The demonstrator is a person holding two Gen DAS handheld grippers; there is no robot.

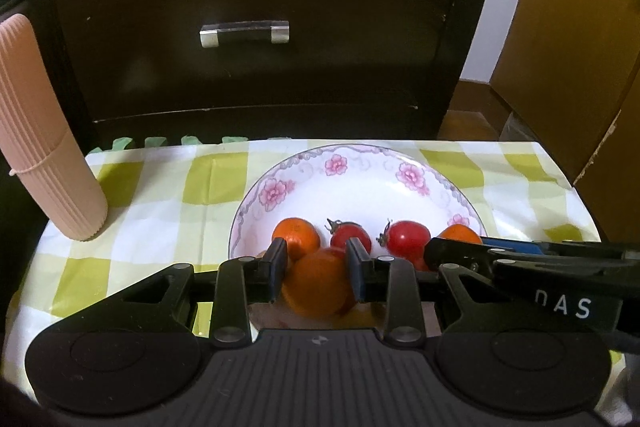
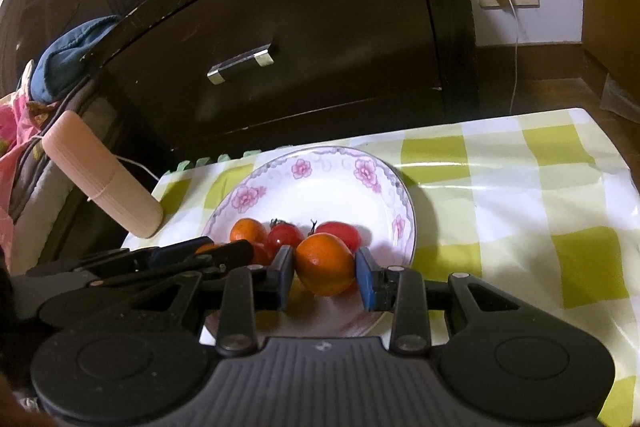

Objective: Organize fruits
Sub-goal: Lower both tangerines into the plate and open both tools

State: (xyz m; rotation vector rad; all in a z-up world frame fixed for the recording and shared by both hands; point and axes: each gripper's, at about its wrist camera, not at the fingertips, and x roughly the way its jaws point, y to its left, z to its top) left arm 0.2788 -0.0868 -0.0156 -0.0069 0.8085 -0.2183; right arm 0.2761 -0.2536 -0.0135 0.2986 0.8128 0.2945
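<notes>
A white plate with pink flowers [image 1: 360, 187] [image 2: 320, 187] sits on the green-checked tablecloth and holds oranges and red tomatoes. My left gripper [image 1: 318, 271] is shut on an orange [image 1: 318, 285] over the plate's near side. Behind it lie another orange [image 1: 297, 235] and two tomatoes [image 1: 352, 233] [image 1: 408, 237]. My right gripper [image 2: 326, 273] is shut on a second orange [image 2: 325, 263] over the plate. In the right wrist view an orange [image 2: 248, 230] and tomatoes [image 2: 285, 235] [image 2: 340, 231] lie behind it. Each gripper's arm shows in the other's view.
A pink ribbed cylinder [image 1: 44, 151] [image 2: 104, 175] lies at the table's left edge. A dark cabinet with a metal handle [image 1: 244, 33] stands close behind the table. The checked cloth [image 2: 520, 195] stretches to the right. A charger cable [image 2: 516, 39] hangs from a wall socket.
</notes>
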